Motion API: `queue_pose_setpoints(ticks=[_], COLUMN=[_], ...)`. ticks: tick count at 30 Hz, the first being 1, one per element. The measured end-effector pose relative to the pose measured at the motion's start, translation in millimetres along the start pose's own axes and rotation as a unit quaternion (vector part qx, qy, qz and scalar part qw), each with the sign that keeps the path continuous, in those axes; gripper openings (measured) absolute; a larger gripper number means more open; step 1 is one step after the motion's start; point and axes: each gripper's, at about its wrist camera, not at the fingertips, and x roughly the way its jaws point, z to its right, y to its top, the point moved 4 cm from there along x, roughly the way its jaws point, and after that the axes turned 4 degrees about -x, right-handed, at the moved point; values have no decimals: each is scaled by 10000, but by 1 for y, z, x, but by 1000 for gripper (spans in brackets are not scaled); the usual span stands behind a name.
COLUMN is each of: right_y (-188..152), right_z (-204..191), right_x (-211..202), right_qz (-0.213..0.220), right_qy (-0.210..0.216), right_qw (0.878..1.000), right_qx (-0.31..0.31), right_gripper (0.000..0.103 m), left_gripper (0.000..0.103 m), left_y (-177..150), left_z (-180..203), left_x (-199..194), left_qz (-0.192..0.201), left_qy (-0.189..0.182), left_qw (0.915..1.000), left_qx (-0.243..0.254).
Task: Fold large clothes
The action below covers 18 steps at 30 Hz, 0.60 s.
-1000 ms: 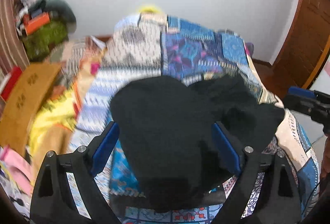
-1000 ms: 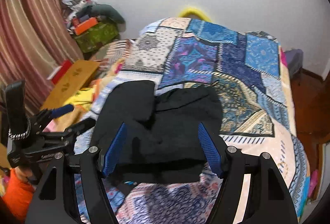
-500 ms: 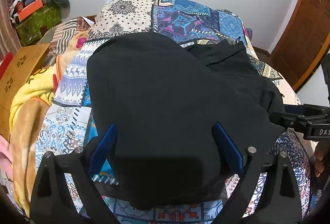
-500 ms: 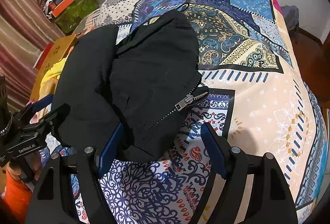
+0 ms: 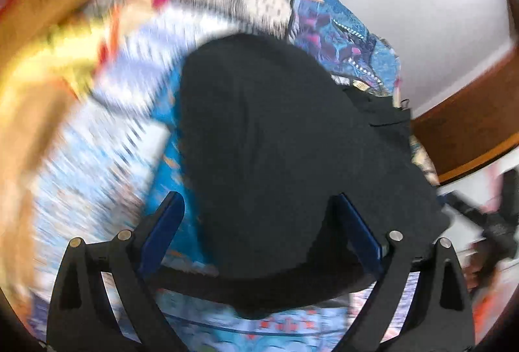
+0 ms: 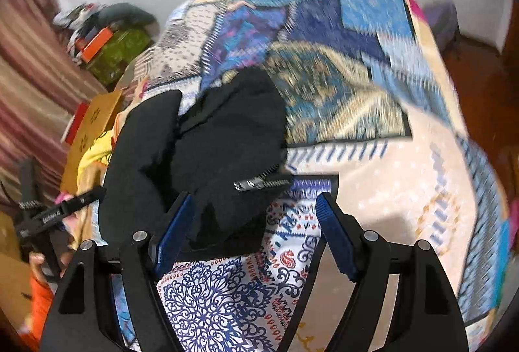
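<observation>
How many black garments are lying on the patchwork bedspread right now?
1 that I can make out: a black zip-up jacket bunched on the near left part of the patterned patchwork bedspread, its metal zipper end pointing right. Folds may hide another piece.

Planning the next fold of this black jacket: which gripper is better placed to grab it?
Probably left. The left gripper straddles the jacket; the right gripper mostly frames bare bedspread.

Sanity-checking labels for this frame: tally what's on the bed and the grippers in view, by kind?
Black garments: 1, a zip-up jacket bunched on the bed
Patchwork bedspreads: 1
Yellow cloths: 1, at the bed's edge beside the jacket
Grippers: 2, left gripper and right gripper, both open
Total: 5
</observation>
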Motion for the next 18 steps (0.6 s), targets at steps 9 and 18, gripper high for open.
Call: queue_pose_setpoints(ticks=[9, 18], right_y=[-7, 4], right_z=[5, -7], right_x=[39, 69], right_qz=[-611, -782], right_qy=[909, 1042], right_qw=[9913, 9887], right_qx=[730, 740], right_gripper=[74, 74], left_gripper=[103, 103], left_y=[0, 16], left_z=[-25, -27], left_x=[31, 54], left_qz=[-432, -500], left_qy=[-985, -1002], left_qw=[9871, 9853], left_qx=[-1184, -1287])
